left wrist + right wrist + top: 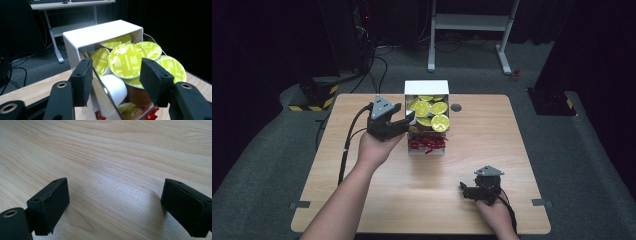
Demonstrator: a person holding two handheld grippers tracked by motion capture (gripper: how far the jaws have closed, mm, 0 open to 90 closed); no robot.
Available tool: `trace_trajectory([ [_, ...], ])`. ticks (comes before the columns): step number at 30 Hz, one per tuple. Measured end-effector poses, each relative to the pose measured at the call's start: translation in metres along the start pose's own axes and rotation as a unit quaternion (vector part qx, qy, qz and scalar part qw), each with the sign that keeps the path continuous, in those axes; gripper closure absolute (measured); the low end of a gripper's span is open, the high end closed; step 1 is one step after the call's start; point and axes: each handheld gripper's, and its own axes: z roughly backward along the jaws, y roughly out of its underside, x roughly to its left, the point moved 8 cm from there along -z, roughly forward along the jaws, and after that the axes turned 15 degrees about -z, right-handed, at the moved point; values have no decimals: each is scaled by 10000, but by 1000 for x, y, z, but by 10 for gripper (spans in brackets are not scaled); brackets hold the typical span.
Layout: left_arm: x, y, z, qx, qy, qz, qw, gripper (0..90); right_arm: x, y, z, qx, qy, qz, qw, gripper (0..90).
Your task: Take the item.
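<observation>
A white, open-fronted metal box (pixel 426 87) stands at the far middle of the light wooden worktop (pixel 472 150), its opening turned toward the person. It is crammed with round coffee capsules sealed with glossy yellow-green foil lids (pixel 439 122), several of them leaning out past the box's front edge. In the left gripper view the lids (pixel 127 60) carry faint printed lettering, a white capsule body (pixel 113 86) lies on its side beneath them, and a brown capsule body sits just beside it. Small red wrapped pieces (pixel 427 143) are heaped at the front foot of the box, spilling a little onto the wood.

The left hand-held gripper (pixel 404 121) is raised at the box's left front corner. Its black padded jaws stand partly apart on either side of the box's thin left wall, with the foremost capsules in the gap; whether the pads press on anything cannot be told. The right hand-held gripper (pixel 469 190) rests low over bare wood near the front right of the worktop, well apart from the box, its jaws spread wide with nothing between them.

The worktop has pale, wavy grain and a round cable hole (pixel 456 107) just right of the box. Around it lie grey carpet, black cables and a white-framed desk (pixel 472 22) at the back of a dark room.
</observation>
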Motion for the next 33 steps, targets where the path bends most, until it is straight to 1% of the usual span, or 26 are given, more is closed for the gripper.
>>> trace_trajectory([
  [1, 1, -1, -4, -48, -44, 13, 10000, 417, 0, 0, 0, -7, 0, 12, 10000, 80],
  [2, 1, -1, -4, -48, -44, 13, 10000, 403, 0, 0, 0, -6, 1, 11, 10000, 80],
  [3, 1, -2, -6, -63, -16, 17, 10000, 403, 0, 0, 0, -6, 1, 11, 10000, 80],
  [4, 1, -3, -8, -62, -12, 42, 10000, 379, -1, -1, -1, -24, 2, 48, 10000, 80],
  [5, 1, -5, -11, -48, -26, 48, 10000, 371, 0, -1, -1, -17, 0, 31, 10000, 80],
  [8, -1, -6, -14, -38, -17, 49, 10000, 374, 0, -1, -1, -9, -4, 16, 10000, 80],
  [11, -2, -9, -21, 21, 30, -12, 10000, 402, 0, -1, -1, -10, -1, 19, 10000, 80],
  [13, -4, -11, -25, 4, 52, 19, 10000, 410, 0, -1, -1, -17, -1, 38, 10000, 80],
  [16, -4, -15, -29, 0, 10, -14, 10000, 403, 0, -1, -1, -16, -1, 38, 10000, 80],
  [19, -4, -18, -32, 3, -24, 5, 10000, 396, 0, -1, -1, -16, 0, 38, 10000, 80],
  [21, -4, -17, -34, 14, -23, 10, 10000, 394, 0, -1, -1, -15, -2, 35, 10000, 80],
  [23, -5, -15, -37, 111, 5, -22, 9999, 394, 0, -1, -1, -23, 3, 45, 10000, 80],
  [25, -6, -14, -39, 132, -4, -23, 9999, 390, 0, -1, -1, -15, -2, 34, 10000, 80],
  [30, -6, -12, -41, 184, -23, -107, 9998, 370, 0, -1, -1, -17, -1, 38, 10000, 80],
  [32, -8, -12, -42, 183, 1, -113, 9998, 364, 0, -1, -1, -14, -2, 33, 10000, 80],
  [33, -9, -11, -42, 191, 12, -153, 9997, 357, 0, -1, -1, -17, 0, 40, 10000, 80],
])
